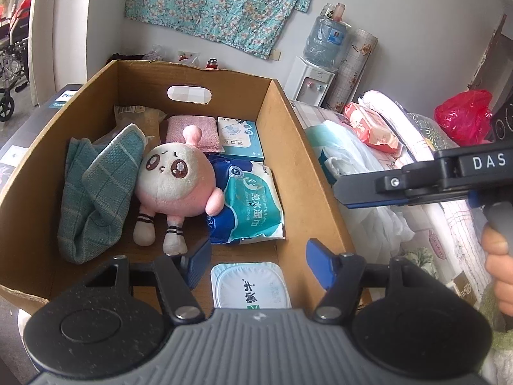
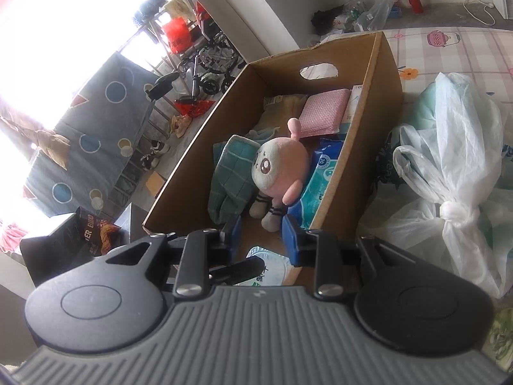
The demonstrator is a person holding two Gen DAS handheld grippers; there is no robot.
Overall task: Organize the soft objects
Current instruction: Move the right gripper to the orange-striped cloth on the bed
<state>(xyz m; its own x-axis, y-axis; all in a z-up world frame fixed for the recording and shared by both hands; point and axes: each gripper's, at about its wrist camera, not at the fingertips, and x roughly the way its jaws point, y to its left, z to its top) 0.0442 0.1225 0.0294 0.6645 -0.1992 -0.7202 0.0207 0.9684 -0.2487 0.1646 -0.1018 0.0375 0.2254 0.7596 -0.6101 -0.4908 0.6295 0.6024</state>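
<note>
Left wrist view: the left gripper (image 1: pixel 258 263) hangs over the near end of a cardboard box (image 1: pixel 290 134), its blue fingers (image 1: pixel 199 261) spread wide and holding nothing. Directly between and below them sits a white lidded tub (image 1: pixel 251 285) on the box floor. Farther in lies a pink plush (image 1: pixel 178 183) on its back, feet toward the camera. A teal cloth (image 1: pixel 96 192) is bunched against the plush's left side, touching it. A blue-and-white wipes pack (image 1: pixel 251 205) lies on the plush's right side, its edge under the plush's arm. Behind these, against the far wall, are a pink sponge (image 1: pixel 192 133), a small blue box (image 1: pixel 240 138) and a tan packet (image 1: pixel 138 114). The right gripper (image 1: pixel 349 192) reaches in from the right edge, outside the box wall; from here its fingers appear pressed together, empty. A white plastic bag (image 1: pixel 349 160) lies on the bed beside the box.

Right wrist view: the right gripper (image 2: pixel 261 234) sits at the near end of the box (image 2: pixel 362 122), its fingers a little apart with nothing between them. Just beyond them are the plush (image 2: pixel 279 166), the cloth (image 2: pixel 231 176) to its left and the wipes pack (image 2: pixel 317 176) to its right. The sponge (image 2: pixel 325 110) lies at the far end. The tied bag (image 2: pixel 449 166) rests on the bed right of the box.
</note>
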